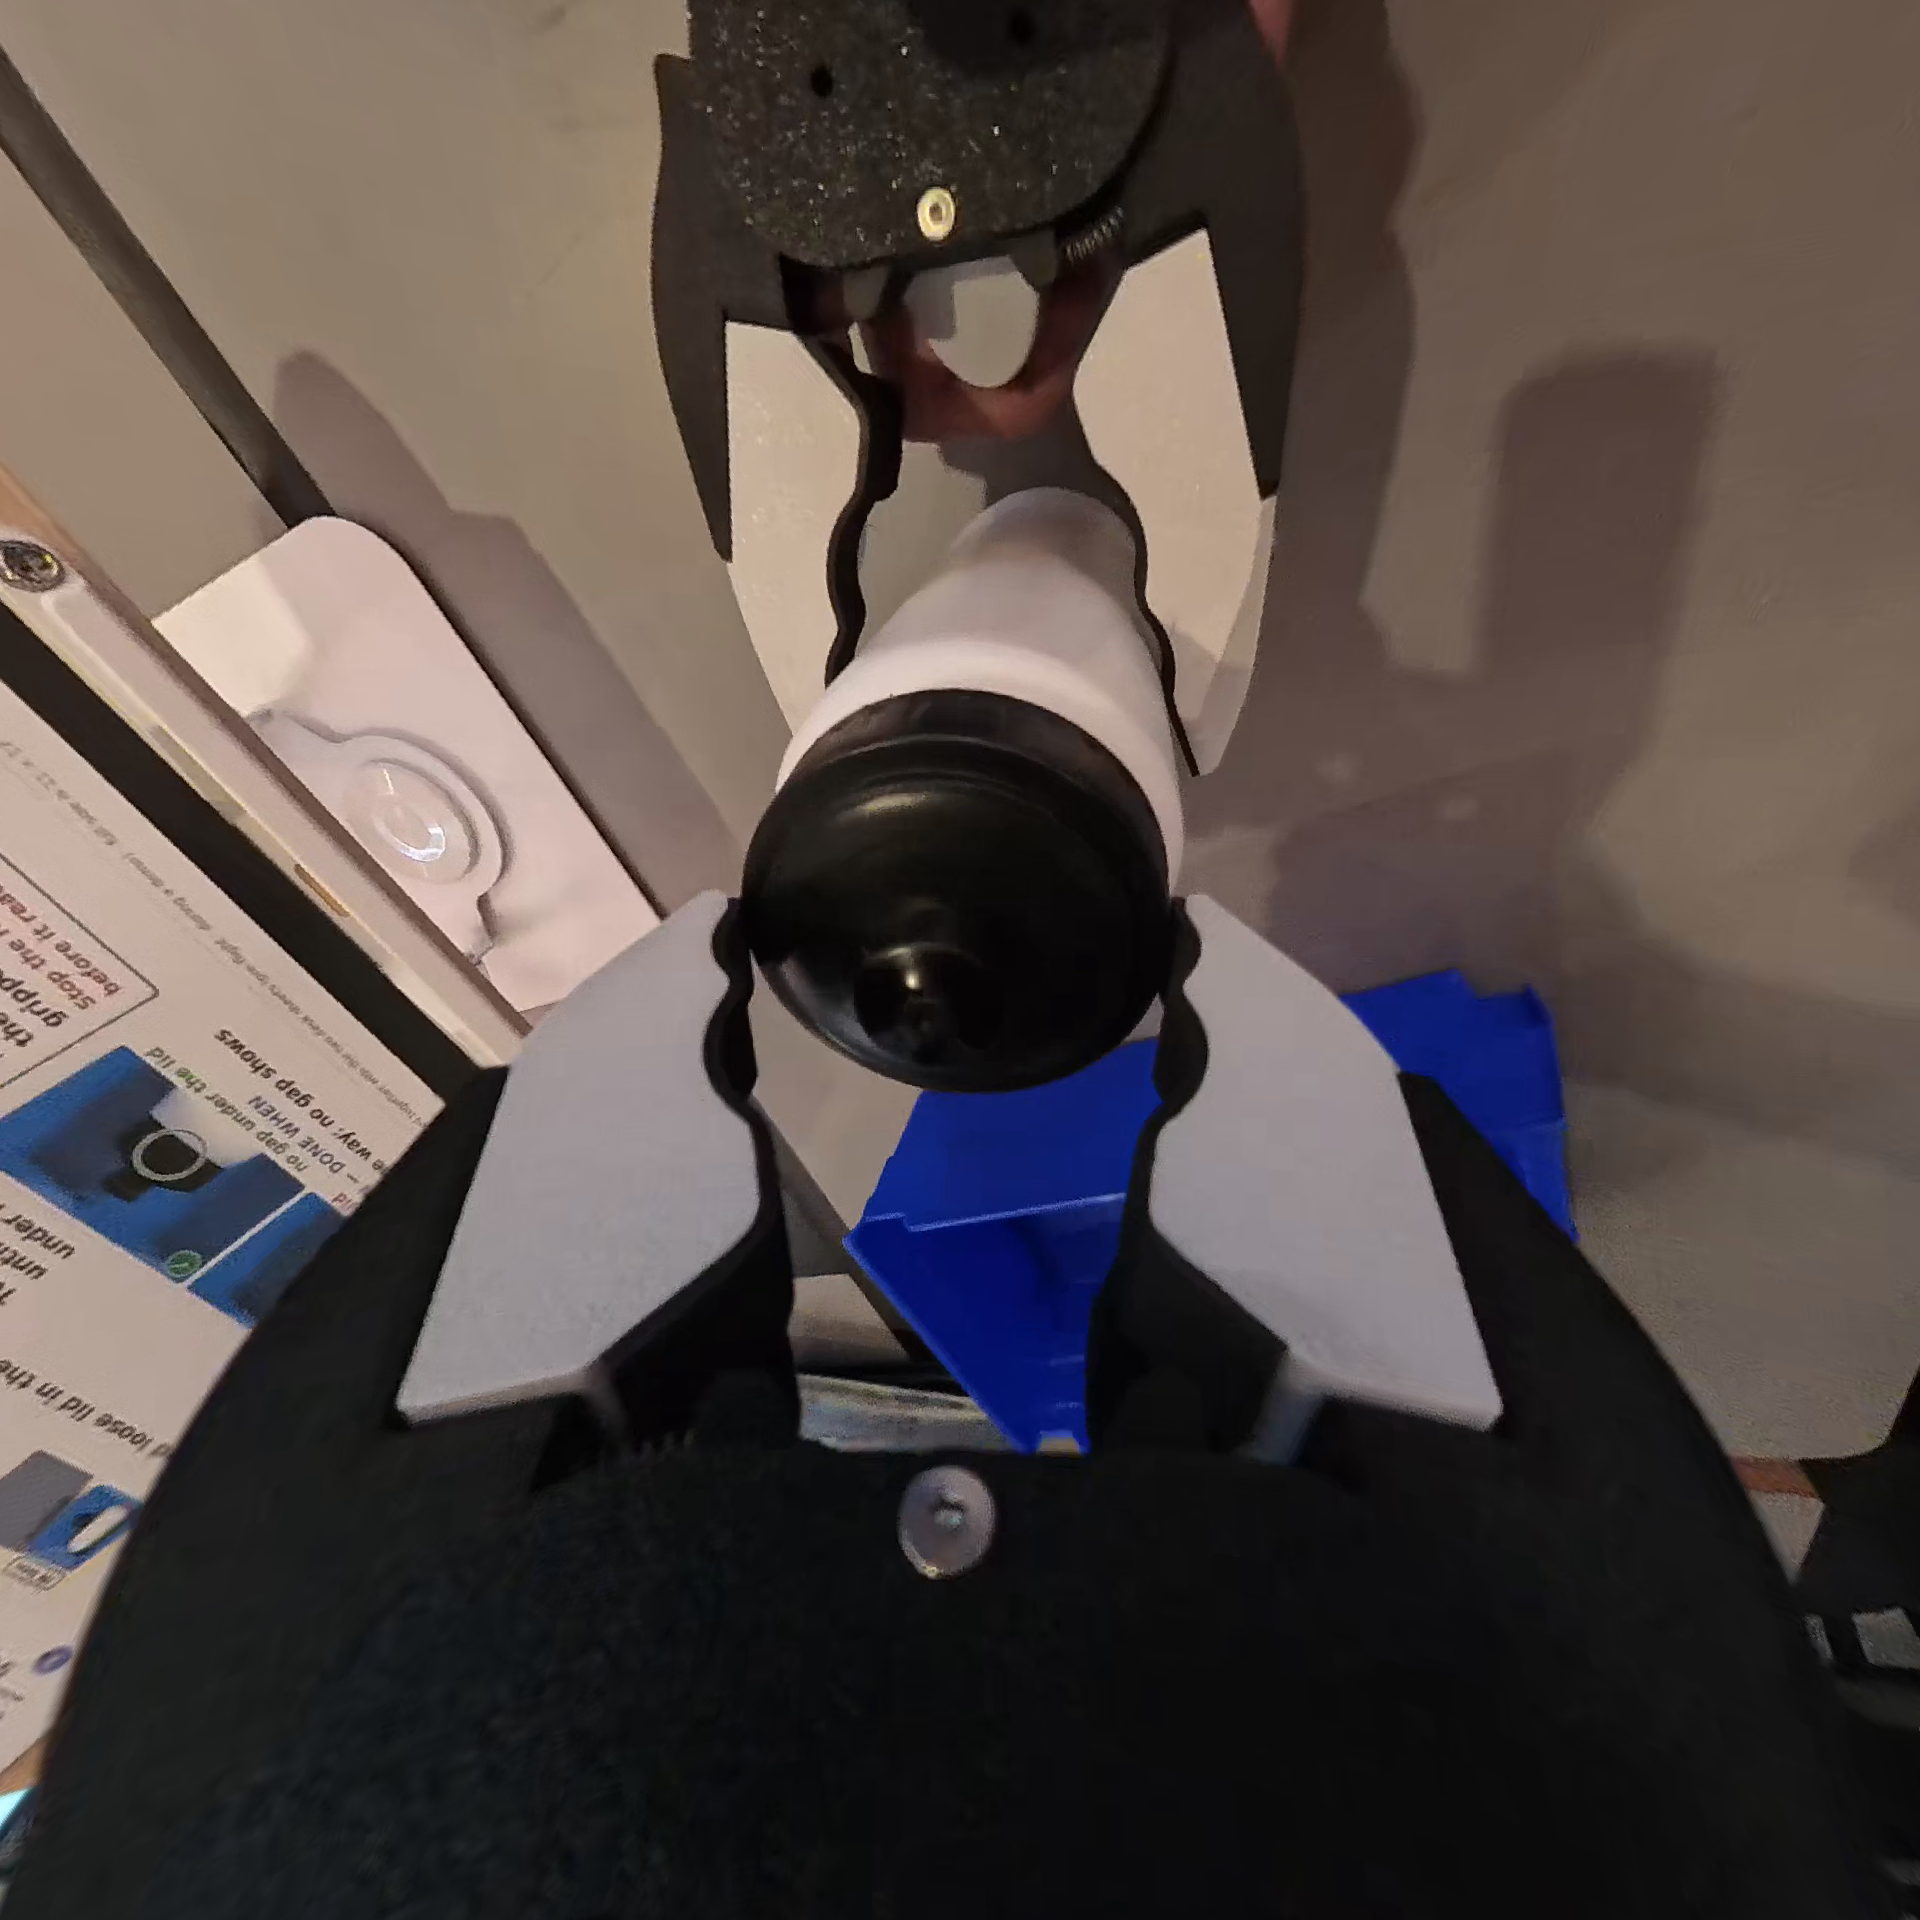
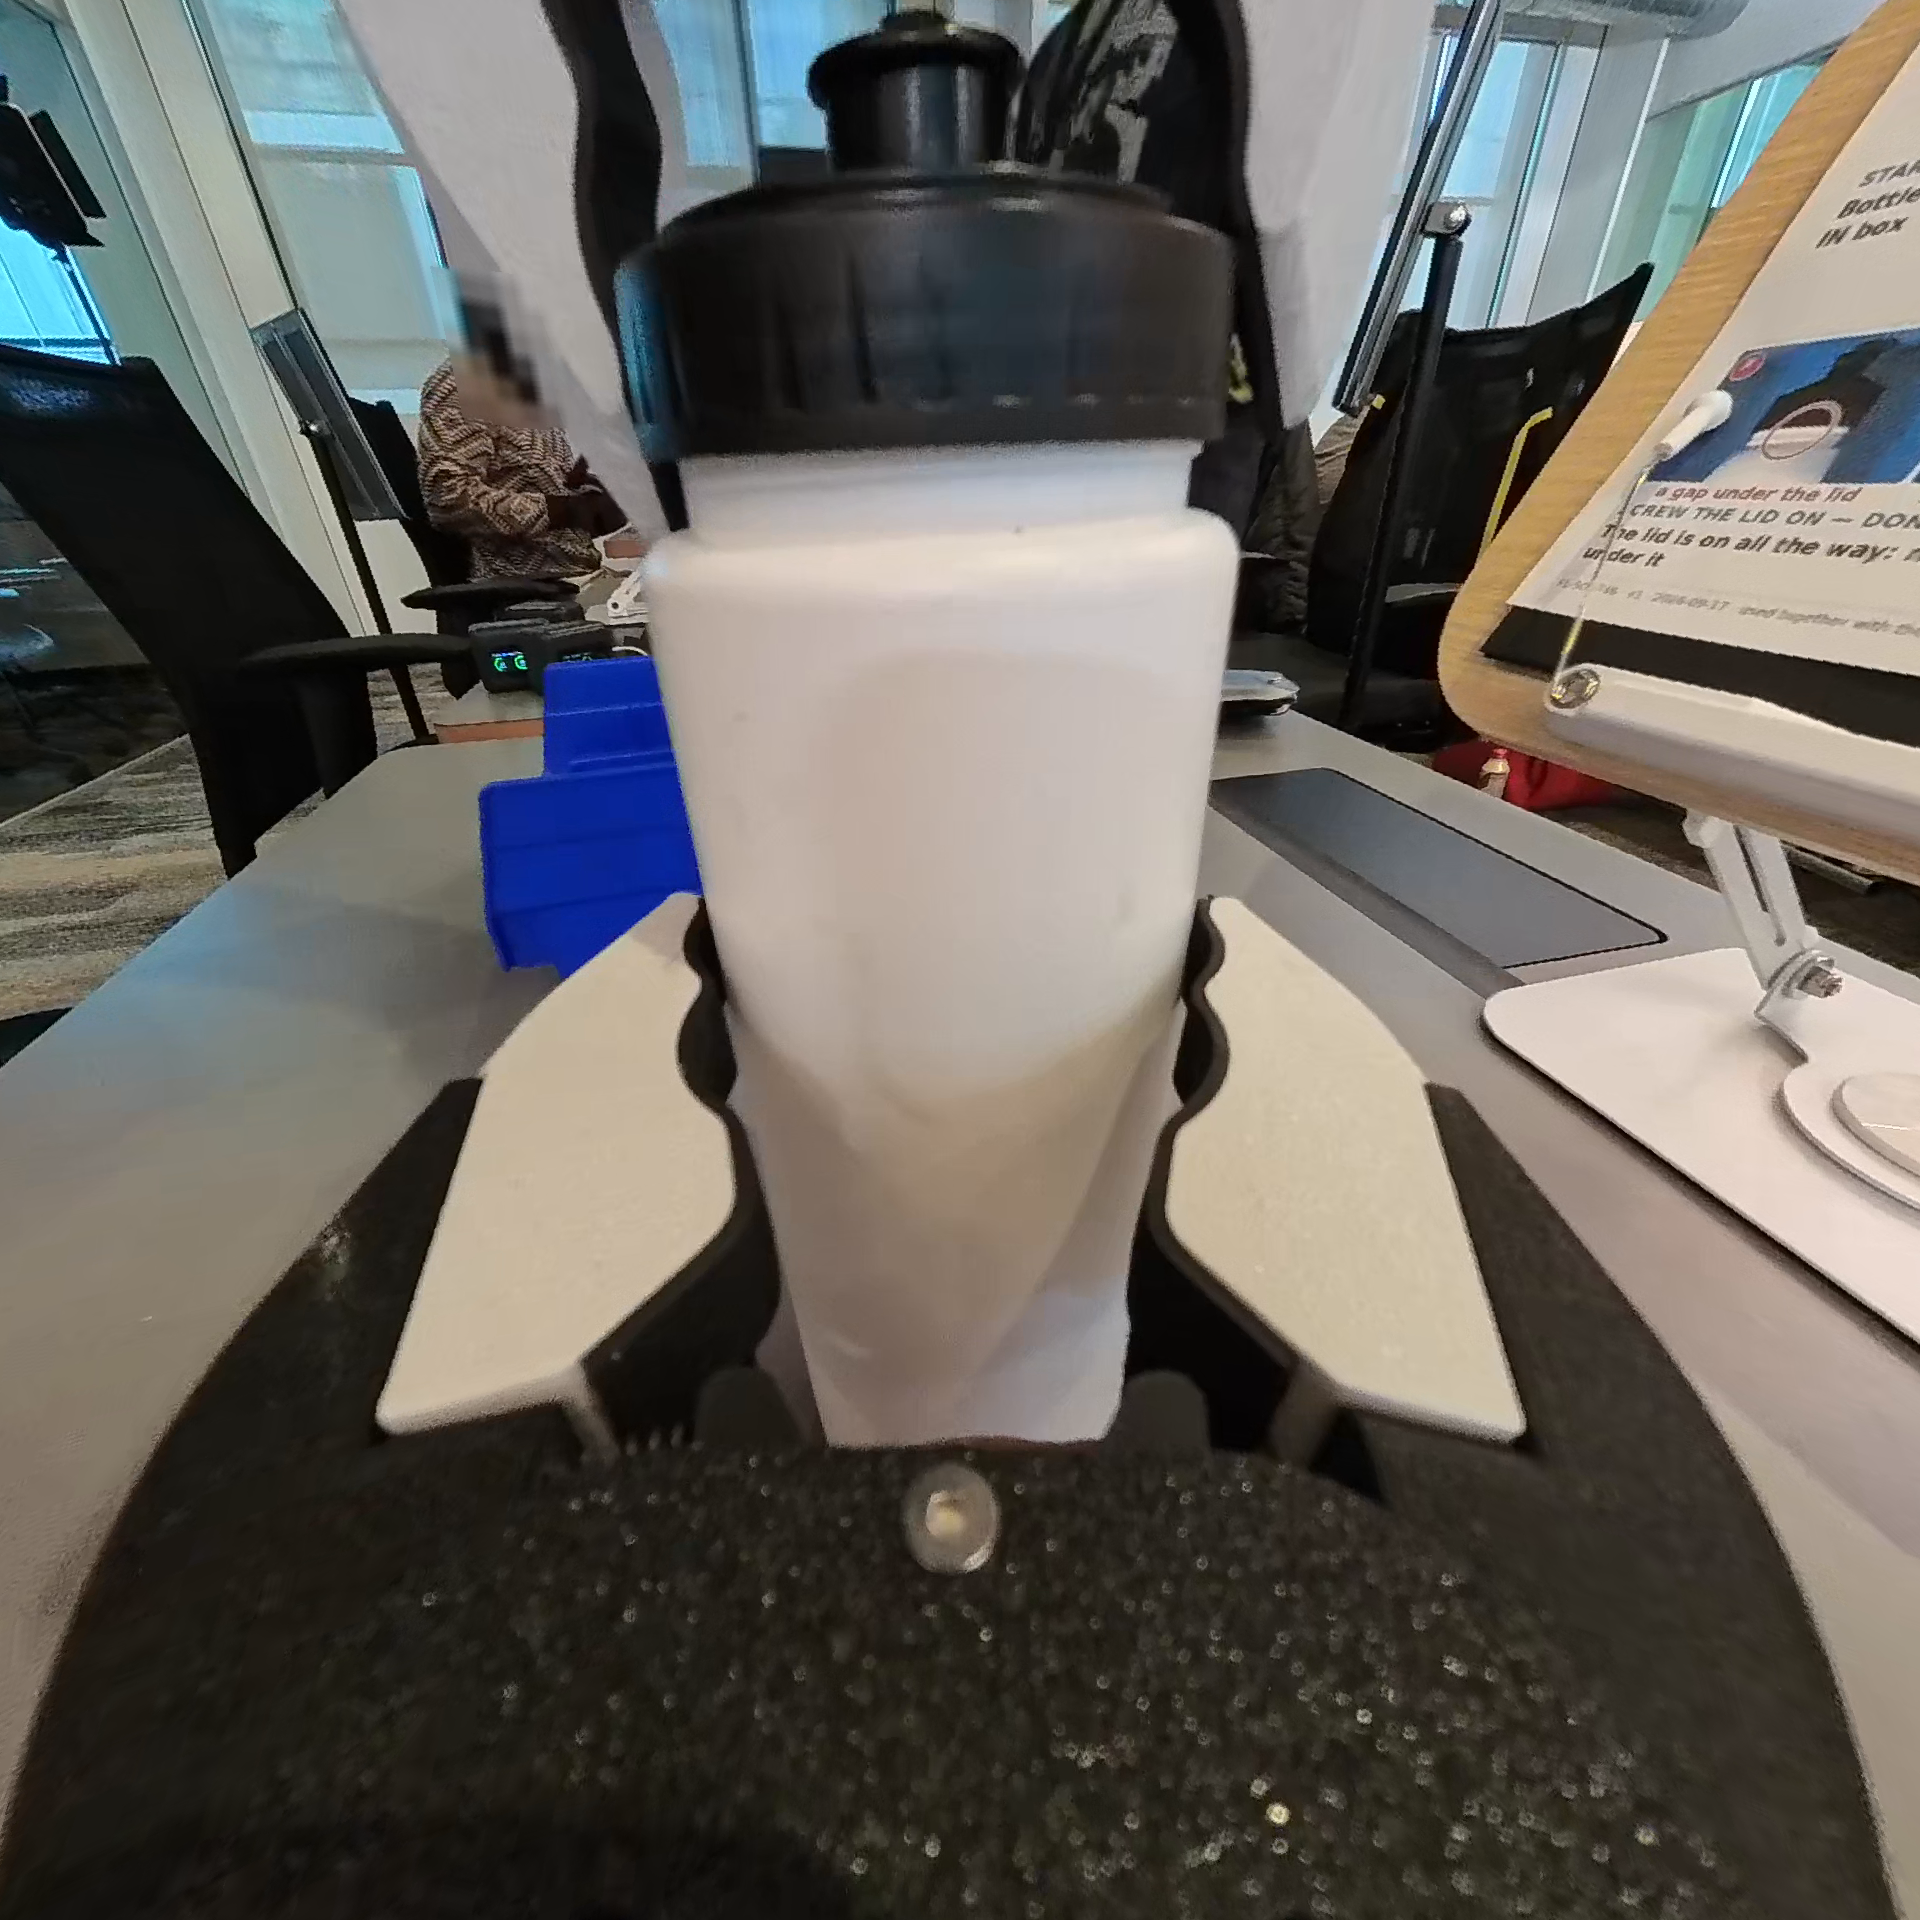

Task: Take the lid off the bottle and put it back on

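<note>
I'm in an office — black swivel chairs [image 2: 260, 582], tall glass partitions [image 2: 312, 208], patterned carpet [image 2: 94, 852], a grey surface [image 2: 260, 997].

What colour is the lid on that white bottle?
Black: the ribbed screw lid shows best in the right wrist view.

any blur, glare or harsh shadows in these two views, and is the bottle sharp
Left wrist view: dim and warm, the black screw lid slightly soft with small glints, hard shadows across the grey table, edges bowed by the wide lens. Right wrist view: brighter, the white plastic bottle smeared along its sides, windows washed out behind.
</note>
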Motion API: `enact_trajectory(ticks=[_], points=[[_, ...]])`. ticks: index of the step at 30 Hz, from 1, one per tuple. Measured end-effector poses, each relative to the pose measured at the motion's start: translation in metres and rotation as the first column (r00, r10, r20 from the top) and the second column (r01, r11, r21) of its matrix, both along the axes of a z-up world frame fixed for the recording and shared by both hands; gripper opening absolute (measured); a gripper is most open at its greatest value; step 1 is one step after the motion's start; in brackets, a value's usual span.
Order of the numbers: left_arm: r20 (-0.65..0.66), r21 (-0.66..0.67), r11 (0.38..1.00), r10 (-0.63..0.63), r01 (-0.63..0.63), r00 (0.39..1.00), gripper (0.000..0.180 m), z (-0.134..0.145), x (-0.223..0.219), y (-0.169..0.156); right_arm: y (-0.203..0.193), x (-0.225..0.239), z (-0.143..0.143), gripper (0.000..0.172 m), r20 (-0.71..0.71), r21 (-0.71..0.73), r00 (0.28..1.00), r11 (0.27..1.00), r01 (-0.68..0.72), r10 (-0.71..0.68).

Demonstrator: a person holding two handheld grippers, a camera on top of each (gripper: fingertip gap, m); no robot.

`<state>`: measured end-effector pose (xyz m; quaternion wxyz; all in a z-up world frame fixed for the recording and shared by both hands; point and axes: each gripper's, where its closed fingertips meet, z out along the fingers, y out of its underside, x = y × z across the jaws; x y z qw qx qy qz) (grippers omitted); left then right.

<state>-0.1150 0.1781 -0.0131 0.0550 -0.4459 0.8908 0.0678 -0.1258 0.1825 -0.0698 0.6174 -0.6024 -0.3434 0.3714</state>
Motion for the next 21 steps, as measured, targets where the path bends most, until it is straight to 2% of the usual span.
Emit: enact_trajectory(ticks=[3,5,7,9,10,12,15,16,18,19,21], points=[[-0.036,-0.016,0.995,0.095,-0.095,0.995,0.073,0.006,-0.004,-0.003,-0.001,-0.003,0.000,0.084,-0.007,-0.007,1.000,1.000,-0.009,0.009],[-0.007,-0.063,0.977,0.203,-0.203,0.979,0.070,0.015,-0.001,-0.006,-0.001,-0.003,0.000,0.084,-0.005,-0.008,1.000,1.000,-0.006,0.006],[0.039,-0.095,0.943,0.323,-0.318,0.946,0.078,0.026,0.002,-0.005,-0.001,-0.003,0.000,0.084,0.001,-0.010,1.000,1.000,-0.001,0.001],[0.128,-0.113,0.879,0.475,-0.463,0.871,0.095,0.037,0.009,0.001,-0.001,-0.003,0.000,0.084,0.001,-0.008,1.000,1.000,0.005,-0.005],[0.172,-0.144,0.825,0.565,-0.547,0.807,0.098,0.041,0.014,0.001,0.000,-0.003,0.000,0.084,0.005,-0.008,1.000,1.000,0.010,-0.010],[0.229,-0.253,0.660,0.751,-0.707,0.619,0.104,0.047,0.025,-0.001,0.000,-0.003,0.000,0.084,0.008,-0.007,1.000,1.000,0.018,-0.018],[0.159,-0.371,0.293,0.955,-0.881,0.250,0.096,0.044,0.023,-0.009,0.001,-0.003,0.000,0.084,0.007,-0.003,0.999,0.999,0.035,-0.035],[0.137,-0.407,0.201,0.978,-0.891,0.159,0.096,0.041,0.024,-0.012,0.001,-0.003,0.000,0.084,0.007,-0.001,0.999,0.999,0.039,-0.039],[0.162,-0.390,0.106,0.986,-0.915,0.045,0.079,0.032,0.020,-0.008,0.001,-0.004,0.000,0.084,0.009,0.005,0.999,0.999,0.045,-0.045],[0.184,-0.335,0.080,0.983,-0.939,0.018,0.074,0.026,0.013,-0.004,0.001,-0.004,0.000,0.084,0.011,0.007,0.999,0.999,0.048,-0.048],[0.177,-0.270,0.069,0.984,-0.960,0.021,0.071,0.016,0.008,-0.006,0.000,-0.004,-0.001,0.084,0.013,0.008,0.999,0.999,0.048,-0.048]])
